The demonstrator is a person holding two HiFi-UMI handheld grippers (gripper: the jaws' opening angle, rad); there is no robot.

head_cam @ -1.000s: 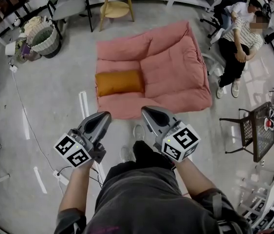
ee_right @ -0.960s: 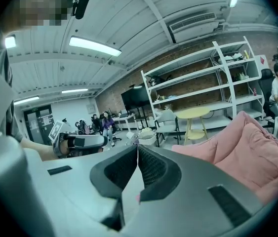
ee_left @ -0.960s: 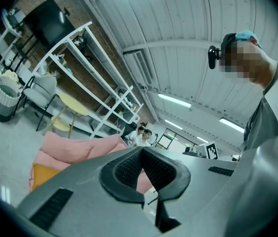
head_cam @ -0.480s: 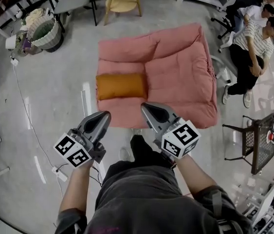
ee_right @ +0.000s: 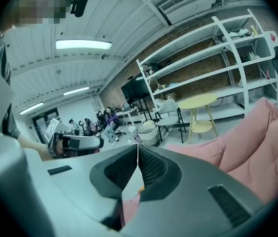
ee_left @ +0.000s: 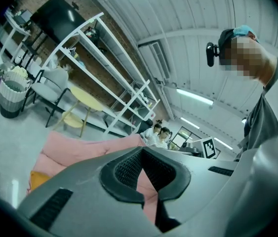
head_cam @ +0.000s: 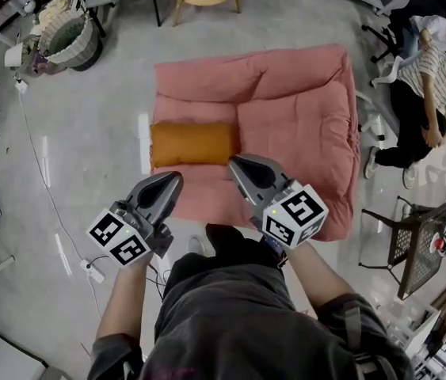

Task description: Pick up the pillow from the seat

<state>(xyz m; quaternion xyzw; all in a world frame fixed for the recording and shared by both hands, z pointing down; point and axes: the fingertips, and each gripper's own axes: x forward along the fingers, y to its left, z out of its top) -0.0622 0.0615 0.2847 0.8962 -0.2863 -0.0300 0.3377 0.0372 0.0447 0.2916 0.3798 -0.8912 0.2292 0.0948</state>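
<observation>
Grey concrete floor [head_cam: 88,157] carries a pink padded floor seat [head_cam: 294,109]. An orange rectangular fabric pillow [head_cam: 193,143] lies on the seat's left half. The left tool [head_cam: 173,179] hangs over the seat's near edge, just short of the pillow's front side. The right tool [head_cam: 234,163] points at the pillow's near right corner. Both tools have their jaws pressed together with nothing between them.
</observation>
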